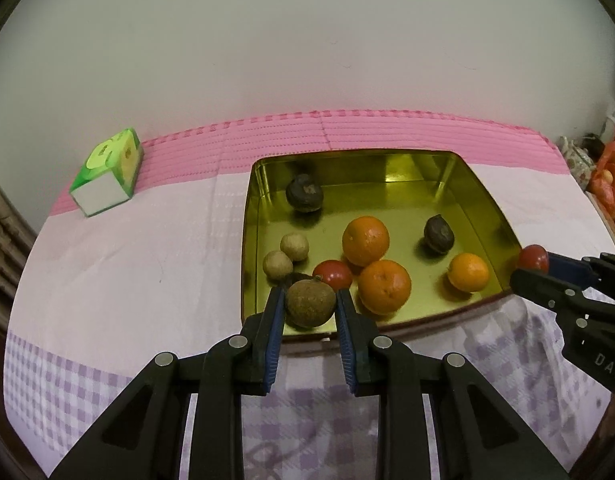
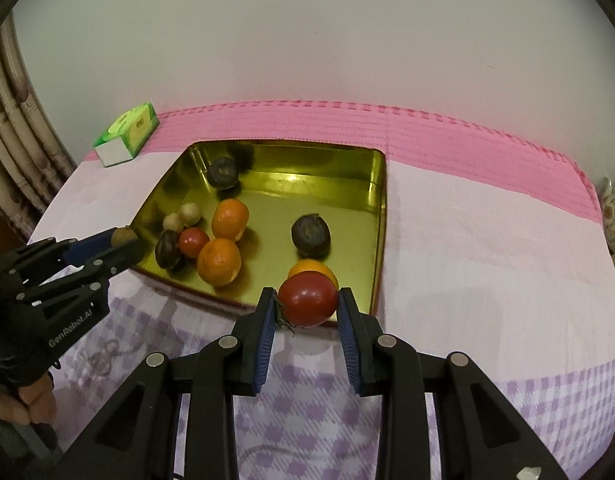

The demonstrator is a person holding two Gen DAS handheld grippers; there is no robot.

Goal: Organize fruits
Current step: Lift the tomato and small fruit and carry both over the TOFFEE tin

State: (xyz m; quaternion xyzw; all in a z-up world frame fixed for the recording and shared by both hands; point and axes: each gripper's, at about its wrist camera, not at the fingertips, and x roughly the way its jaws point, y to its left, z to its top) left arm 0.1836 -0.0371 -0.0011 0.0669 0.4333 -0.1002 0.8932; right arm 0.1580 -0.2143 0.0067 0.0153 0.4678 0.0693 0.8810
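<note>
Fruits mostly in gold tray [image 1: 487, 200]. Left gripper [image 1: 310, 300] clamps brown fruit [image 1: 310, 305] over near rim; right gripper [image 2: 307, 300] clamps red tomato [image 2: 307, 299] likewise. Risks: round fruit slipping from pads, rolling off tablecloth [image 2: 467, 280]; tomato bruising under squeeze.

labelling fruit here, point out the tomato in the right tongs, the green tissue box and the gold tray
tomato [image 2: 307, 299], right wrist view, front skin
tissue box [image 1: 103, 194], left wrist view, white end
tray [image 1: 347, 162], left wrist view, far wall

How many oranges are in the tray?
3. Two touch near the tray's middle: rear orange, front orange. A smaller orange lies by the front right corner. None appear hidden.
</note>
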